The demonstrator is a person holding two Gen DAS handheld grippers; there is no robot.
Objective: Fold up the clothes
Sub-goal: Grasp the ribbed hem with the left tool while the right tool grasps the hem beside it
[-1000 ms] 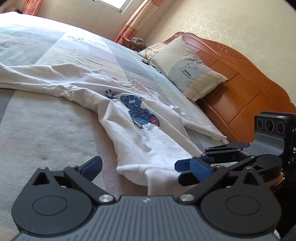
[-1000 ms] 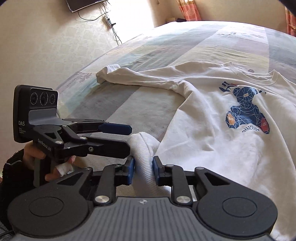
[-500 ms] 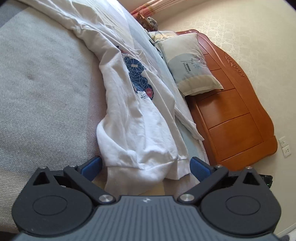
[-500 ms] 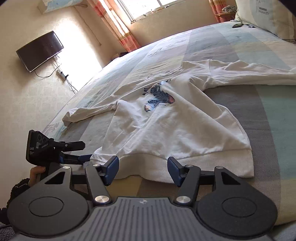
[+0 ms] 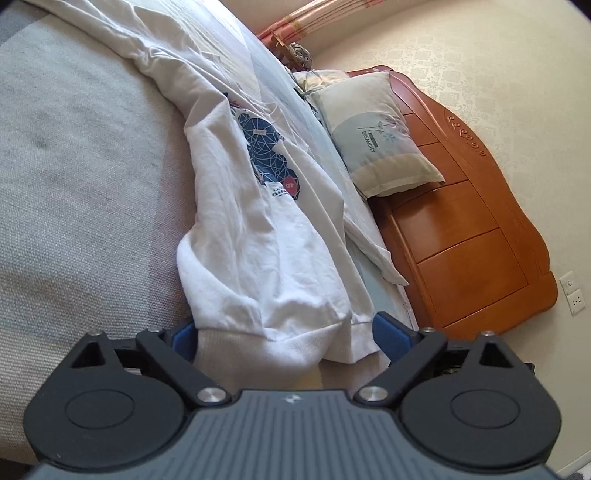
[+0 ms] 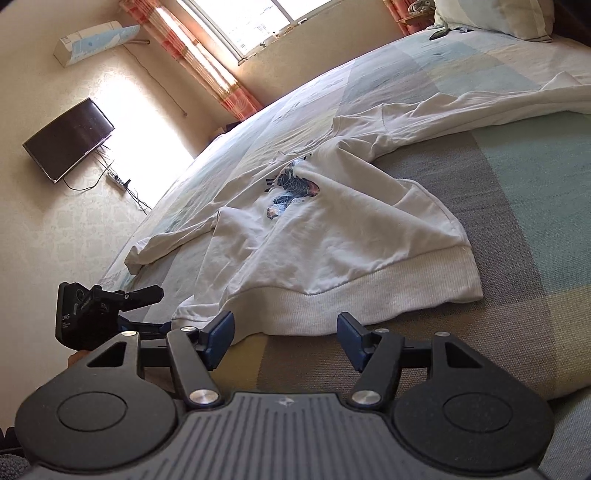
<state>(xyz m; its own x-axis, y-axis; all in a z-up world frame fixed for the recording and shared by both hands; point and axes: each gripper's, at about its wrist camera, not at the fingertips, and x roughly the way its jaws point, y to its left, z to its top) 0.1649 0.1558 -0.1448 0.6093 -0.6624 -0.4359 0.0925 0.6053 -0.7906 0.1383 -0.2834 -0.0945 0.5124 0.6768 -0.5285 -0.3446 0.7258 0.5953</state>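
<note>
A white long-sleeved sweatshirt [image 5: 258, 236] with a blue printed figure [image 5: 269, 158] lies crumpled on the bed, sleeves spread to both sides. My left gripper [image 5: 284, 338] is open, and the ribbed hem lies between its blue pads. In the right wrist view the sweatshirt [image 6: 332, 236] lies hem toward me. My right gripper [image 6: 284, 334] is open just short of the ribbed hem [image 6: 369, 291], touching nothing. The left gripper [image 6: 107, 306] shows at the hem's left corner.
The bed [image 5: 74, 184] has a striped grey and pale blue cover. A pillow [image 5: 376, 136] leans on the wooden headboard [image 5: 472, 221]. A wall TV [image 6: 68, 140], a window with curtains [image 6: 236, 22] and an air conditioner [image 6: 96, 40] are behind.
My right gripper has let go of the hem it was shut on and swung to face the hem from the side. My left gripper has moved in, so the hem lies between its open pads.
</note>
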